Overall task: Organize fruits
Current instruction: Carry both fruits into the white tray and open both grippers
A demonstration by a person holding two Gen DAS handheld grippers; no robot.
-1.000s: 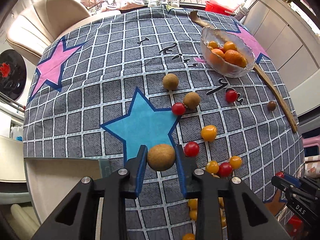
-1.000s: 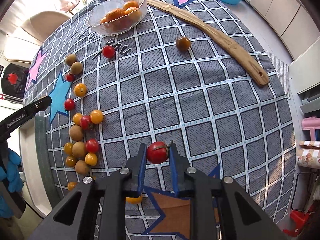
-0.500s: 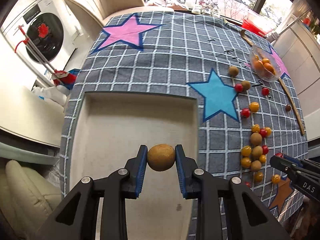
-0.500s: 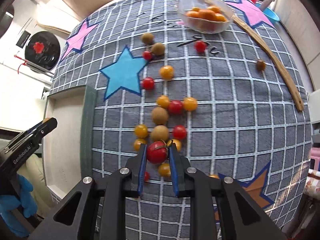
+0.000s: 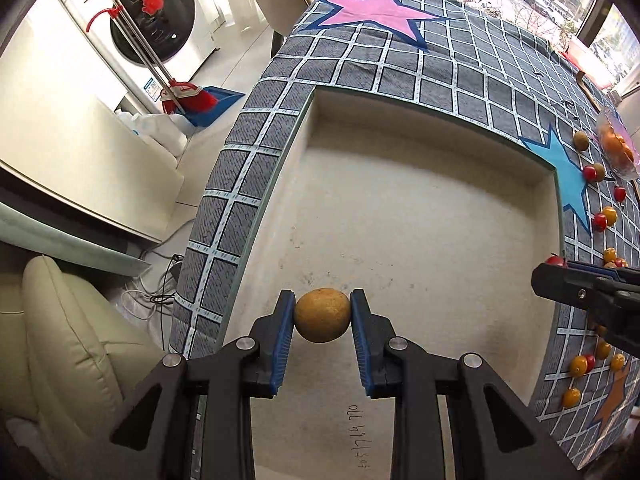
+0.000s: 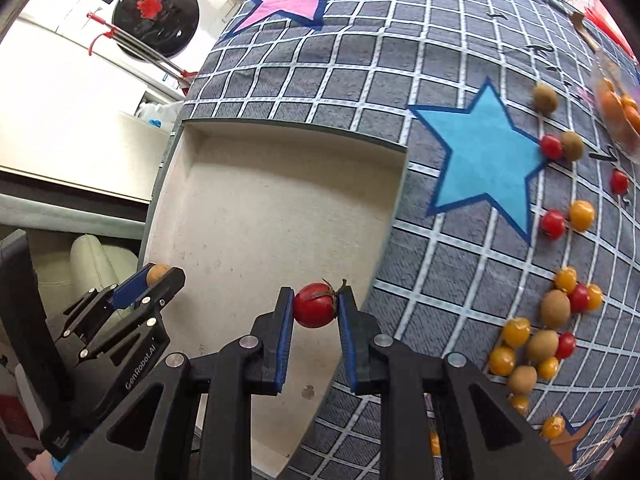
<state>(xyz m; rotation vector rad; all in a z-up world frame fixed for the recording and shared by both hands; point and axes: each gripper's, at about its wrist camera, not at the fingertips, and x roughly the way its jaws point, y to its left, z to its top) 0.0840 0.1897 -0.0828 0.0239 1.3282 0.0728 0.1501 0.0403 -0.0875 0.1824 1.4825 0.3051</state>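
My left gripper (image 5: 321, 316) is shut on a round brown fruit (image 5: 322, 315) and holds it above the near part of a cream tray (image 5: 400, 208). My right gripper (image 6: 314, 311) is shut on a red cherry tomato (image 6: 314, 311) over the tray's right edge (image 6: 394, 216). The left gripper also shows in the right wrist view (image 6: 154, 278), at the tray's left side. The right gripper shows in the left wrist view (image 5: 554, 274) at the tray's right rim. Several red, yellow and brown fruits (image 6: 554, 308) lie on the checked cloth to the right.
A glass bowl of oranges (image 6: 618, 108) stands at the far right. The checked tablecloth has a blue star (image 6: 480, 160) and a pink star (image 5: 376, 8). A washing machine (image 5: 160, 28), a red broom (image 5: 188, 96) and a cream chair (image 5: 60, 340) lie off the table's left.
Both grippers have moved left with their fruits, from over the cloth to over the tray. The tray looks larger and closer in both views.
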